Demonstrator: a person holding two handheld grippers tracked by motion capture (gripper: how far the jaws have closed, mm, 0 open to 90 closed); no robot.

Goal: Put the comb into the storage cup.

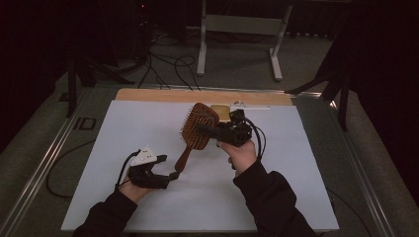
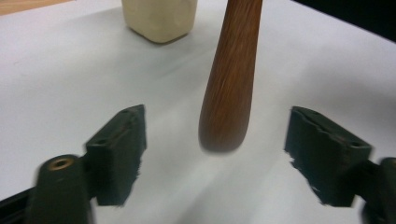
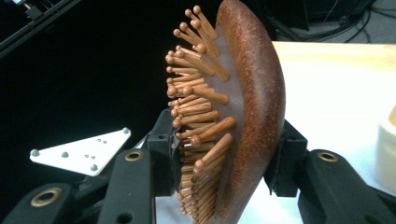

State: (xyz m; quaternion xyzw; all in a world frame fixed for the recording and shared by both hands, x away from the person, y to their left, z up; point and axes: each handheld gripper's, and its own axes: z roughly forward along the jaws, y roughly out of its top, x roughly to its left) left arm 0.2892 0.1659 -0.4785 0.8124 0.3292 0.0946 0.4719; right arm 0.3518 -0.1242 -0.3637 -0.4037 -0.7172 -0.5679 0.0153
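One brown wooden paddle hairbrush (image 1: 196, 129) with wooden pins is held above the white table sheet (image 1: 148, 128), clamped at its head by the right gripper (image 1: 210, 129). The left gripper (image 1: 170, 174) gapes wide around its handle tip. One cream block (image 2: 159, 18) sits beyond.

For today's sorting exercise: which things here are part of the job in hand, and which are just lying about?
In use:
wooden hairbrush, head clamped in the right gripper
left gripper, open around the brush handle's tip

Lying about:
cream block on the white sheet
cables on the floor
white frame behind the table
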